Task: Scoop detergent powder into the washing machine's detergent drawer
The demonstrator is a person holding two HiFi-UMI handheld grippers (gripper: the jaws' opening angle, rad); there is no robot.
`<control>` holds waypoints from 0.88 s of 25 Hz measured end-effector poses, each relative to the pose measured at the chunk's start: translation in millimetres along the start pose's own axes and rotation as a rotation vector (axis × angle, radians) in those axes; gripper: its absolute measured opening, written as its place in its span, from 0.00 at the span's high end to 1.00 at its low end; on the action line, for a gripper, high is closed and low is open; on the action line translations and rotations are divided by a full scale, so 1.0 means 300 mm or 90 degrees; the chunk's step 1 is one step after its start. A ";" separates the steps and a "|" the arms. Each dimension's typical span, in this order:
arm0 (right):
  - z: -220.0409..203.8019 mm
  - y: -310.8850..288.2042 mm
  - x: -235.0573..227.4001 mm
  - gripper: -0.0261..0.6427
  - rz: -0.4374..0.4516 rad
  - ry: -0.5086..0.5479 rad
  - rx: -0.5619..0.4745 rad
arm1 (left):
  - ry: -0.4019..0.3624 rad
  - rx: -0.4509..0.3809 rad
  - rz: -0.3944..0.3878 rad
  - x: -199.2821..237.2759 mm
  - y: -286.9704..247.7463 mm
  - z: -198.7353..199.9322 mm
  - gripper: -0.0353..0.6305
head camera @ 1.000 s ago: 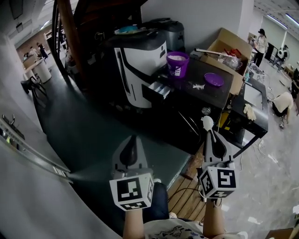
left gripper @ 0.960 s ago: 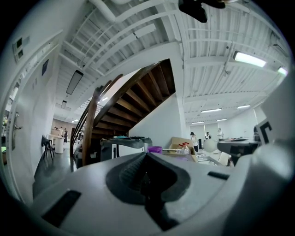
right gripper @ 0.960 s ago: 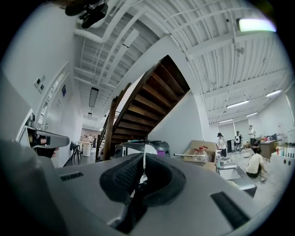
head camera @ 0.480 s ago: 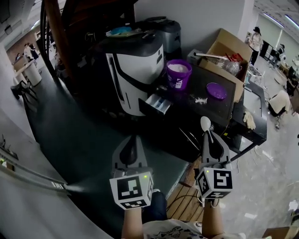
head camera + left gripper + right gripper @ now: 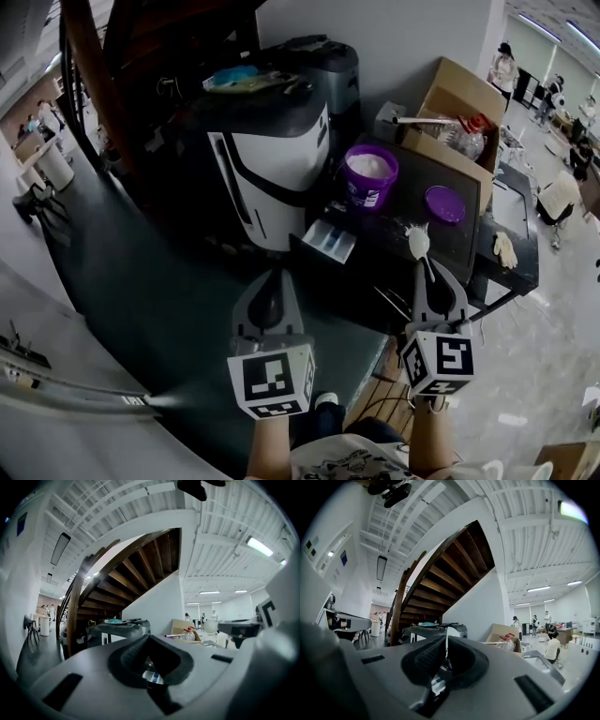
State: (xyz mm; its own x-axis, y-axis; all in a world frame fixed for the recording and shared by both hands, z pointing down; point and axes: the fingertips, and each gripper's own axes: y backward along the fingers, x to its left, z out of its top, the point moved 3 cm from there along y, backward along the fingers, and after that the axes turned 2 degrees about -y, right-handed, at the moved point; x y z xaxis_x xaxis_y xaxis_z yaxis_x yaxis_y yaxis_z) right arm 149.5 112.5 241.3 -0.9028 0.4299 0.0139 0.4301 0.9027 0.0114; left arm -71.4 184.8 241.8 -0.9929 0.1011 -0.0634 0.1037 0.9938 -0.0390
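The right gripper has its fingers shut tight on the thin handle of a white plastic spoon. The spoon points straight ahead, bowl end first. The round purple tub of white powder stands on the dark table, ahead of the spoon and a little to its left. The small white drawer sticks out open, low on the white and black washing machine, near the tub. The left gripper has its fingers closed on nothing. The right one is nearer the tub, so it should dip first.
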 end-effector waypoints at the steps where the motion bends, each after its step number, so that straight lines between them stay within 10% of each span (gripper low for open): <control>1: 0.002 -0.016 0.005 0.93 -0.001 0.001 0.003 | 0.000 0.002 -0.002 0.012 -0.017 0.002 0.94; 22: -0.014 -0.304 -0.063 0.93 -0.026 -0.012 0.022 | 0.005 0.015 -0.008 0.075 -0.306 -0.008 0.94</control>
State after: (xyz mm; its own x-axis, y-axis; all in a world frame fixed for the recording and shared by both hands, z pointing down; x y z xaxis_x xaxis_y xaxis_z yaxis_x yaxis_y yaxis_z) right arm 127.5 22.1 244.1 -0.9199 0.3922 -0.0051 0.3922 0.9196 -0.0225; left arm -103.3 95.9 246.5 -0.9945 0.0894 -0.0546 0.0928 0.9937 -0.0627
